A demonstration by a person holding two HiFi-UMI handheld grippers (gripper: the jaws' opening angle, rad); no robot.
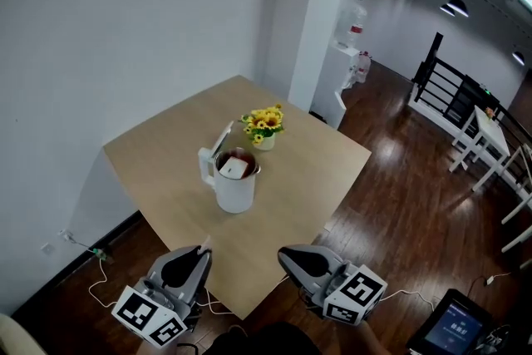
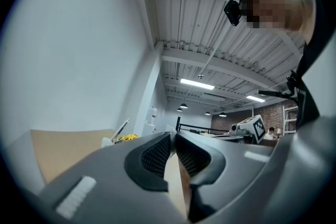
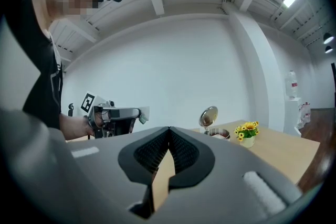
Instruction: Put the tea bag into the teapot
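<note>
i hold both grippers low and close to my body, well apart from each other. my left gripper (image 1: 203,247) points forward and a little to the right, its ribbed pads (image 2: 157,155) pressed together at the tips with nothing showing between them. my right gripper (image 1: 283,253) angles forward and leftward, its pads (image 3: 184,152) also meeting at the tips. my left hand (image 3: 89,122) wraps the left gripper's handle.

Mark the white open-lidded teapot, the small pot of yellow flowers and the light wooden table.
white teapot (image 1: 235,195), head view, body's front wall
yellow flowers (image 1: 266,121), head view, the blooms
wooden table (image 1: 158,158), head view, bare top left of teapot
</note>
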